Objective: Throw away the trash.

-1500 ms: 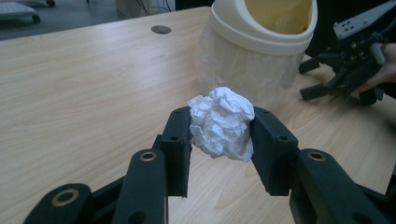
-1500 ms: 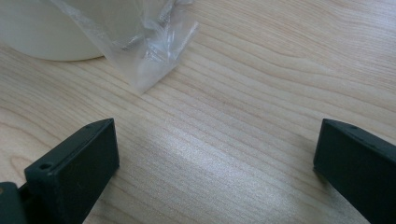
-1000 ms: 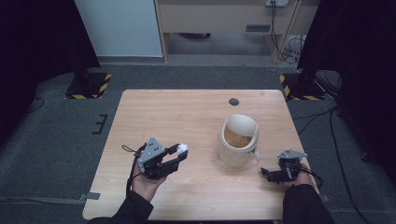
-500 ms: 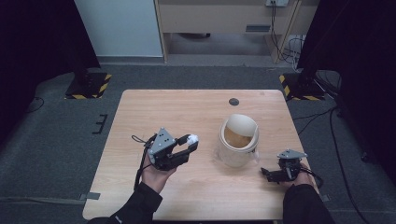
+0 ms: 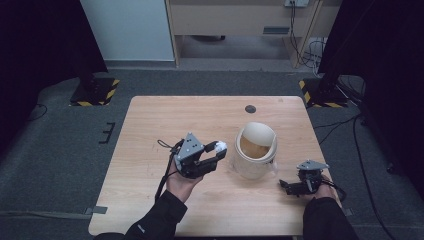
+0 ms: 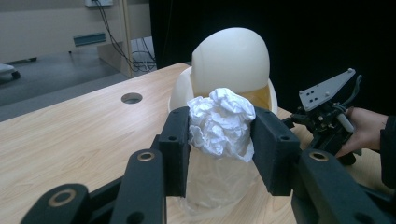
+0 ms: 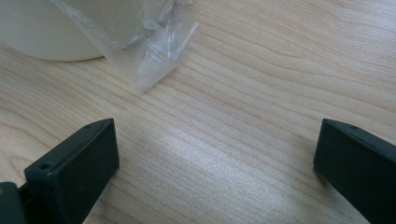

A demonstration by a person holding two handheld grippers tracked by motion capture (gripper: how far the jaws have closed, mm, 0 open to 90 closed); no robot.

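Observation:
A cream-coloured bin (image 5: 256,150) with a raised swing lid (image 6: 231,58) stands right of the table's middle, lined with a clear plastic bag (image 7: 140,44). My left gripper (image 5: 216,151) is shut on a crumpled white paper ball (image 6: 220,123), held just left of the bin's mouth and above the table. Low over the wood at the bin's right, near the front edge, my right gripper (image 5: 286,186) stands open with nothing between its jaws. A corner of the bag lies on the table ahead of it. The right gripper (image 6: 327,109) and its hand also appear beyond the bin in the left gripper view.
A small round hole (image 5: 250,108) sits in the wooden table (image 5: 150,130) near its far edge. Cabinets and cables stand on the grey floor beyond the table. Black-and-yellow striped stand feet (image 5: 95,90) rest at both far corners.
My left gripper has carried the paper ball rightward and slightly forward, from the table's left-middle to just beside the bin. The right gripper has stayed put.

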